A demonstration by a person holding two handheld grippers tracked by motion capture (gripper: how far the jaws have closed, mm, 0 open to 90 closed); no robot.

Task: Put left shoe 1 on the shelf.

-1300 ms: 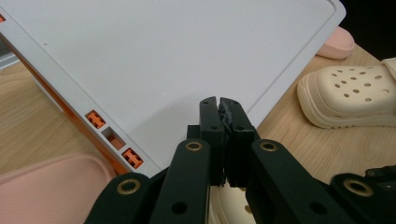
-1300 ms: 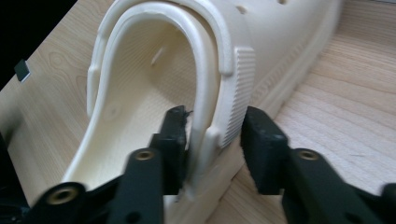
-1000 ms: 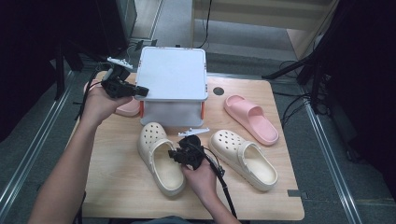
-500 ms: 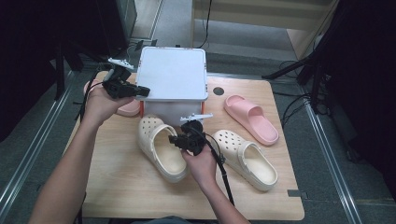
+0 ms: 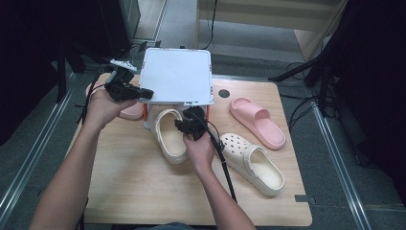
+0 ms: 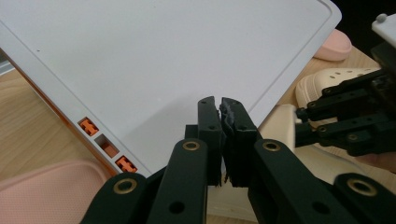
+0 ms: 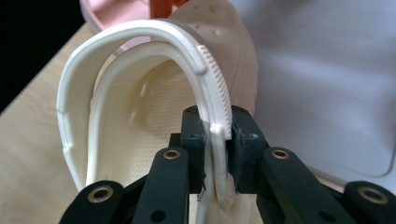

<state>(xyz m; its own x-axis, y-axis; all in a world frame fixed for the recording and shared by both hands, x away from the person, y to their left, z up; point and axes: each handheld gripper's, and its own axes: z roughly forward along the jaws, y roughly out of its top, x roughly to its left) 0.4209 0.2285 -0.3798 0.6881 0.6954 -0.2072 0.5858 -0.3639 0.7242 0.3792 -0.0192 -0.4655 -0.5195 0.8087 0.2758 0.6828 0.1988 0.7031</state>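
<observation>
Plainly the biggest hazard is the white lid of the box: the left gripper has its jaws pinched nearly together on the lid's near-left edge, holding it raised over the box, and in the left gripper view that hold is on a thin rim, so a small twist of the wrist could let the edge slide out and the lid drop onto the shoe being fed in beneath. Next comes the cream clog itself, whose toe is already under the raised lid at the box's front while its heel lies out on the wooden table. The right gripper has its jaws closed on the clog's rim and heel strap, and that soft foam will probably flex, so pushing forward could make the shoe pivot, jam its toe against the box's front or an orange corner post, or peel out of the pads. Crowding is a lesser worry: the two grippers work near each other, and the right hand's trailing cable runs just beside the second cream clog, which a tug might nudge. Least of all, the pink slide and the other pink slide by the left hand sit just beside the box and could be bumped.
</observation>
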